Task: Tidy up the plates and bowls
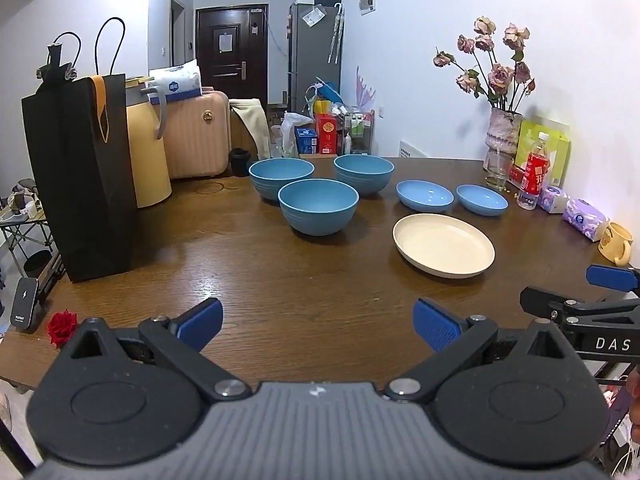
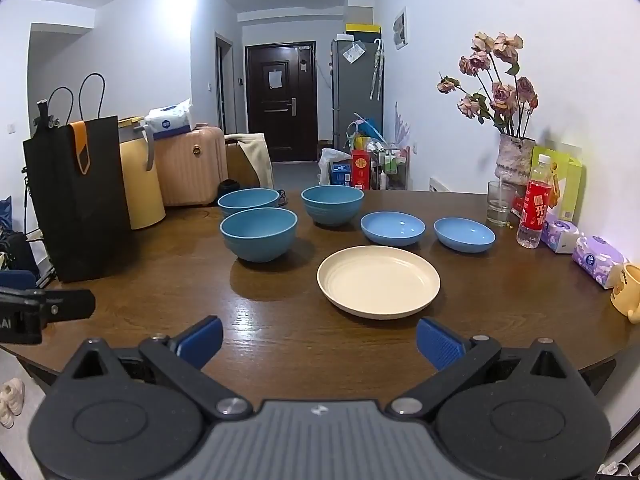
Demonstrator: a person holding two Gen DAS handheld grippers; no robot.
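Three deep blue bowls stand on the brown table (image 1: 280, 280): a near one (image 1: 318, 206) (image 2: 259, 233), a far-left one (image 1: 281, 176) (image 2: 248, 200) and a far-right one (image 1: 364, 173) (image 2: 332, 203). Two shallow blue dishes (image 1: 425, 195) (image 1: 482, 199) (image 2: 393, 227) (image 2: 464, 233) sit to their right. A cream plate (image 1: 443, 245) (image 2: 378, 280) lies nearest. My left gripper (image 1: 318, 326) is open and empty over the near table edge. My right gripper (image 2: 319, 342) is open and empty, just short of the cream plate.
A black paper bag (image 1: 80, 176) and a yellow jug (image 1: 146, 148) stand at the table's left. A vase of dried roses (image 1: 502, 128), a glass (image 1: 498, 172), a red-label bottle (image 1: 534, 172), tissue packs (image 1: 584, 218) and a yellow mug (image 1: 618, 242) line the right side.
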